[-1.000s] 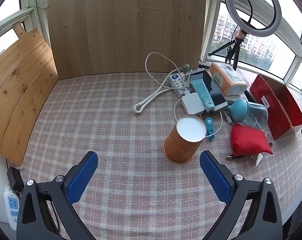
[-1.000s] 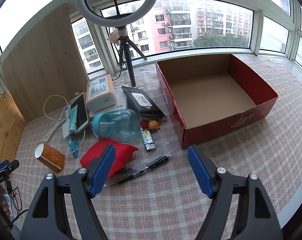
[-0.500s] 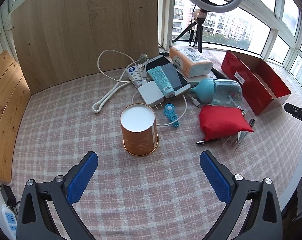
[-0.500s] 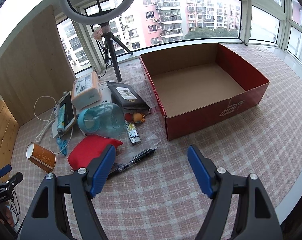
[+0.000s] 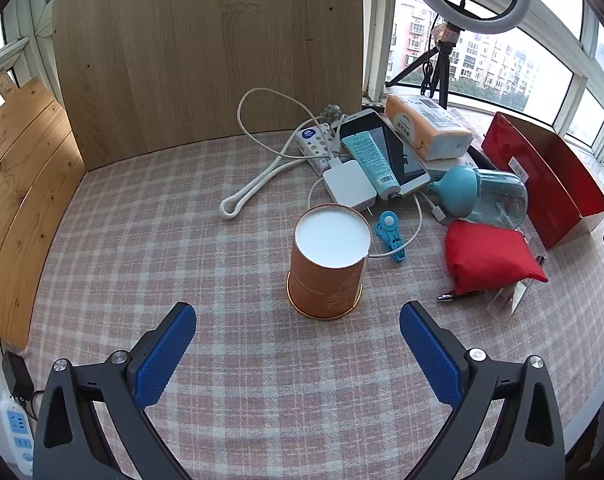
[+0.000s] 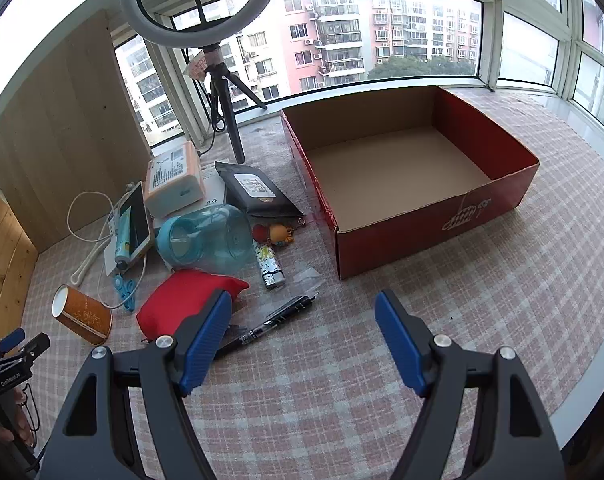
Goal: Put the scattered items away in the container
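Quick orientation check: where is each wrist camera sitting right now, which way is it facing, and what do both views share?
Left wrist: on the left gripper, tilted down at the upright orange can, clutter and wood panel beyond; only its own open blue fingers show.
Right wrist: on the right gripper, tilted down at the empty red box and pen, window behind; its open fingers show, plus the left gripper at lower left.
Shared: can, red pouch, blue jar, phone, ring light, box.

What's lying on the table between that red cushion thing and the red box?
In the right wrist view, between the red pouch and the red box lie a patterned lighter, a black pen and a scrap of clear wrapping on the checked cloth.
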The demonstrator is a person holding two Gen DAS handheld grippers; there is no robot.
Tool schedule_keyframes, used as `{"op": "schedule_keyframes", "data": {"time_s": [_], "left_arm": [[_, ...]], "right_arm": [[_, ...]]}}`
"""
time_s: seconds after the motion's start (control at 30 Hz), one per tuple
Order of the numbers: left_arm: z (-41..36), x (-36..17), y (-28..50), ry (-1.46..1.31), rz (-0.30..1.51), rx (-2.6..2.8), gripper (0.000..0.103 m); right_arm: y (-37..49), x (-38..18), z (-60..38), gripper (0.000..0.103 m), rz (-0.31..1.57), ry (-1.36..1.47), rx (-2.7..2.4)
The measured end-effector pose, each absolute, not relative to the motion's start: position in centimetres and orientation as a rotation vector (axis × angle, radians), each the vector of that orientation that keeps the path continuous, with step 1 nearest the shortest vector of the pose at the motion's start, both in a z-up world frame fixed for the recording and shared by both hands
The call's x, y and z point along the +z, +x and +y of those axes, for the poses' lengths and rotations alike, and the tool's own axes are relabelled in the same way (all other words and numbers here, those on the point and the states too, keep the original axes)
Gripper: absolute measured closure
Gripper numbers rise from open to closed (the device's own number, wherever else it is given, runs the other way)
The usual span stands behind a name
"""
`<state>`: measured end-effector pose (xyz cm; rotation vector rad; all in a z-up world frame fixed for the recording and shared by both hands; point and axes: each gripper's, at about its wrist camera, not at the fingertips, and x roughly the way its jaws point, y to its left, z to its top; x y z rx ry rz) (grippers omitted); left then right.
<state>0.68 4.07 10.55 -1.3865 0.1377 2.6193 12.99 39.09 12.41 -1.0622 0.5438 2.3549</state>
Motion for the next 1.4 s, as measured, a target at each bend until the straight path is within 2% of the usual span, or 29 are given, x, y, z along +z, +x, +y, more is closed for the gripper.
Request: {"op": "schedule_keyframes", "data": {"time_s": [0.27, 0.63, 0.7, 0.83, 0.9, 0.93, 0.97, 1.27, 1.4], "left_arm": [[4.7, 9.9, -0.7, -1.404, 0.096, 2.599, 0.001], [7.4, 7.2, -4.2, -1.485, 0.181, 2.597, 0.001], [7.1, 7.0, -4.4, -1.500, 0.167, 2.600, 0.005], [6.3, 6.9, -4.7, -1.510, 0.112, 2.590, 0.019], [5.8, 7.0, -4.7, -1.506, 0.077, 2.587, 0.034], [5.5, 7.0, -4.7, -1.505, 0.055, 2.585, 0.045], [5.2, 7.0, -4.8, -1.504, 0.034, 2.583, 0.048], [1.0, 7.3, -4.4, -1.483, -0.189, 2.572, 0.049], [-2.2, 6.8, -4.0, -1.460, -0.403, 2.536, 0.049]], "right_arm": [[12.7, 12.3, 38.9, 0.029, 0.547, -1.067, 2.357], [12.7, 12.0, 38.8, 0.029, 0.566, -1.073, 2.361], [12.8, 11.8, 38.9, 0.029, 0.577, -1.077, 2.355], [12.6, 11.3, 38.8, 0.029, 0.592, -1.093, 2.350], [12.4, 11.2, 38.6, 0.029, 0.597, -1.106, 2.356], [12.2, 11.1, 38.4, 0.029, 0.596, -1.114, 2.362], [11.9, 11.0, 38.1, 0.029, 0.593, -1.122, 2.369], [8.2, 11.0, 33.5, 0.030, 0.554, -1.218, 2.518], [5.4, 10.7, 30.4, 0.033, 0.538, -1.281, 2.618]]}}
